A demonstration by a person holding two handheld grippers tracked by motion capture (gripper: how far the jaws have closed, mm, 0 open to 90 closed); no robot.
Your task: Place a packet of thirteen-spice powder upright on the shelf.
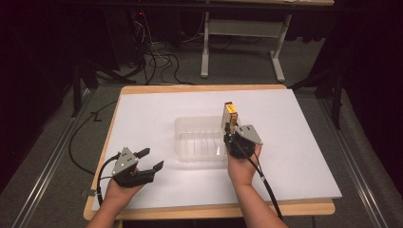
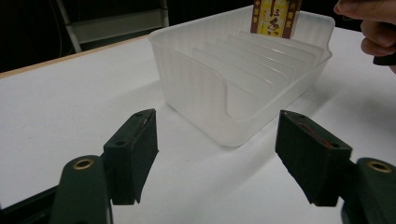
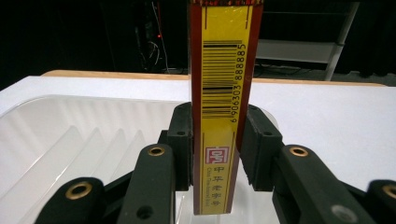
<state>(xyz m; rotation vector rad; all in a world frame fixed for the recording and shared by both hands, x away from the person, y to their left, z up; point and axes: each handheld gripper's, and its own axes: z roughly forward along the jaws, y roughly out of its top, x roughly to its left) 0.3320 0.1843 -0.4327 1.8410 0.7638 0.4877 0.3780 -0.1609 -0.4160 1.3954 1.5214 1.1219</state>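
Note:
A clear plastic bin [image 1: 199, 137] with ribbed dividers lies on the white table sheet [image 1: 142, 114]. My right gripper [image 1: 231, 129] is shut on a slim yellow and red box [image 1: 229, 114], held upright over the bin's right end. In the right gripper view the box [image 3: 223, 107] shows a barcode, and its lower end hangs just inside the bin [image 3: 70, 135]. My left gripper [image 1: 153, 159] stands open near the front left, empty. In the left gripper view the open gripper [image 2: 217, 154] faces the bin's corner [image 2: 224, 88], with the box [image 2: 275, 16] at the far end.
The sheet lies on a wooden table [image 1: 209, 209]. Behind it, a grey bench frame [image 1: 242, 42] and cables [image 1: 157, 61] lie on the floor. A hand [image 2: 369, 28] shows at the upper right of the left gripper view.

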